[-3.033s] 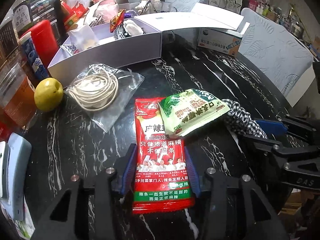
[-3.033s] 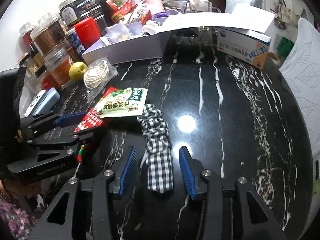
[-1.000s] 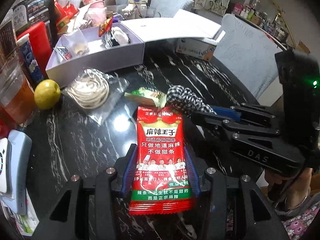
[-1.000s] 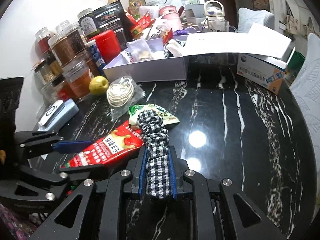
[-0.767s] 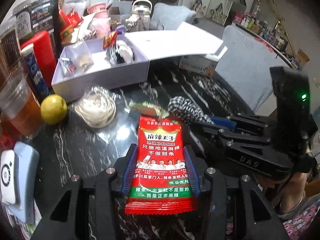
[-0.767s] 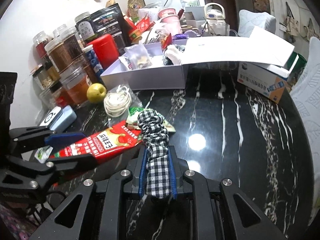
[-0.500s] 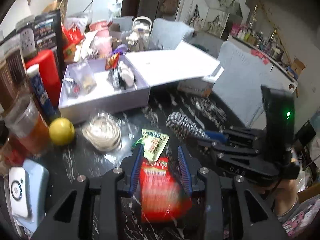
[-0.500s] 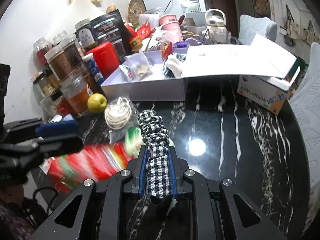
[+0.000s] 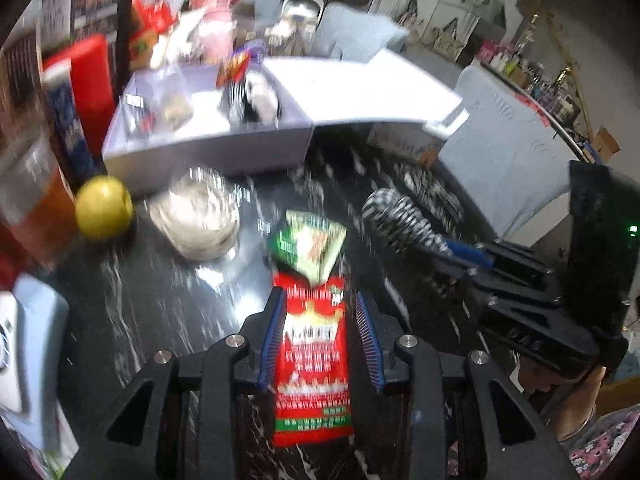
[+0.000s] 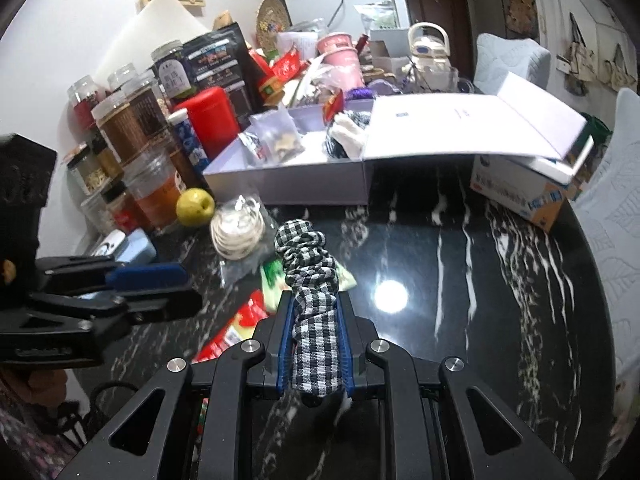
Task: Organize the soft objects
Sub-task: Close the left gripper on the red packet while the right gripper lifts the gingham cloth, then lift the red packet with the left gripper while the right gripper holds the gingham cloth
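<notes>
A red snack packet [image 9: 314, 360] lies flat on the black marble table, seen through the narrow gap of my left gripper [image 9: 319, 296], which hovers above it with nothing between its pads. A green packet [image 9: 310, 244] overlaps the red one's far end. In the right wrist view the left gripper [image 10: 192, 286] hangs above the red packet [image 10: 240, 324]. My right gripper [image 10: 316, 296] is shut on a black-and-white checked cloth [image 10: 304, 248], held off the table. The open white box [image 10: 288, 188] stands behind, with soft items inside.
A yellow-green fruit [image 10: 196, 208] and a bag of coiled cord [image 10: 238, 232] lie in front of the box. Jars and a red canister [image 10: 210, 124] crowd the left. A blue-white carton [image 10: 528, 196] sits under the box lid. A padded chair [image 9: 508, 152] stands at the right.
The red packet slipped out of the left gripper and dropped to the table, and those jaws narrowed. Both grippers rose; the right lifted the checked cloth off the table.
</notes>
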Available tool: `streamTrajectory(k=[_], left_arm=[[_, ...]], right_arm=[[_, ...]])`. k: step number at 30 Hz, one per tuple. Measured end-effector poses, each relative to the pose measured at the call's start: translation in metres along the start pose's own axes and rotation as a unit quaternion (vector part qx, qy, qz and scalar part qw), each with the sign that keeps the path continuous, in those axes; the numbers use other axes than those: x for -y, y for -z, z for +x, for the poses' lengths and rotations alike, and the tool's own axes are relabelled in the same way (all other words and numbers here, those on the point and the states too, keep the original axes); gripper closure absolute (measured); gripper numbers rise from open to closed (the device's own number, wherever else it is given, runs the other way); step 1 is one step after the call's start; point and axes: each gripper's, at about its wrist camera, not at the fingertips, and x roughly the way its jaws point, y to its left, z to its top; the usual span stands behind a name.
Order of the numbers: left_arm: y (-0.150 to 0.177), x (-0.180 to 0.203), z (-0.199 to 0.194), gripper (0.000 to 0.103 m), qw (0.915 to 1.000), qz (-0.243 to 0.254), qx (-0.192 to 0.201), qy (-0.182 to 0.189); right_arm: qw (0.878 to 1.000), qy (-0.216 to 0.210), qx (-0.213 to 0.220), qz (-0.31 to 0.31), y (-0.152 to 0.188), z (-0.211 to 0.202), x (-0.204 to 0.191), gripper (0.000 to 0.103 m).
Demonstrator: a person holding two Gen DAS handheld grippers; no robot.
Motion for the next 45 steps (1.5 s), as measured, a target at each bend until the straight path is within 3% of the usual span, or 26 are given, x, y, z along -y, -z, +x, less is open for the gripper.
streamTrajectory(k=[5, 7, 11, 13, 22, 24, 25, 30, 37, 45], left_arm=[[0.016, -0.003, 0.024, 0.067, 0.9984, -0.019, -0.052, -0.008], [0.023, -0.001, 0.031, 0.063, 0.9977, -0.019, -0.064, -0.013], [0.031, 0.002, 0.039, 0.029, 0.9968, -0.017, -0.072, -0.029], [0.032, 0.005, 0.041, 0.023, 0.9971, -0.016, -0.066, -0.035], [0.032, 0.015, 0.051, 0.023, 0.9946, 0.02, -0.031, -0.097], [0.032, 0.016, 0.05, 0.044, 0.9934, 0.03, -0.022, -0.108], [0.033, 0.017, 0.05, 0.05, 0.9936, 0.033, -0.017, -0.106], [0.031, 0.013, 0.048, 0.057, 0.9955, 0.03, -0.008, -0.09], [0.032, 0.009, 0.03, 0.058, 0.9983, 0.007, -0.002, -0.058], [0.023, 0.022, -0.012, 0.058, 0.9978, 0.024, 0.048, -0.039]], right_arm=[[1.0, 0.009, -0.017, 0.019, 0.018, -0.001, 0.008, 0.083], [0.999, 0.016, -0.021, 0.022, 0.024, -0.003, 0.009, 0.083], [0.999, 0.022, -0.022, 0.029, 0.035, -0.009, 0.01, 0.083], [0.999, 0.023, -0.023, 0.034, 0.038, -0.011, 0.011, 0.083], [0.998, 0.027, -0.025, 0.044, 0.048, -0.013, 0.014, 0.083], [0.998, 0.027, -0.024, 0.046, 0.05, -0.014, 0.015, 0.083], [0.998, 0.028, -0.023, 0.047, 0.05, -0.014, 0.016, 0.083], [0.998, 0.027, -0.026, 0.053, 0.051, -0.012, 0.019, 0.083], [0.998, 0.019, -0.022, 0.05, 0.051, -0.013, 0.015, 0.083], [0.999, 0.008, -0.012, 0.044, 0.045, -0.016, 0.009, 0.083]])
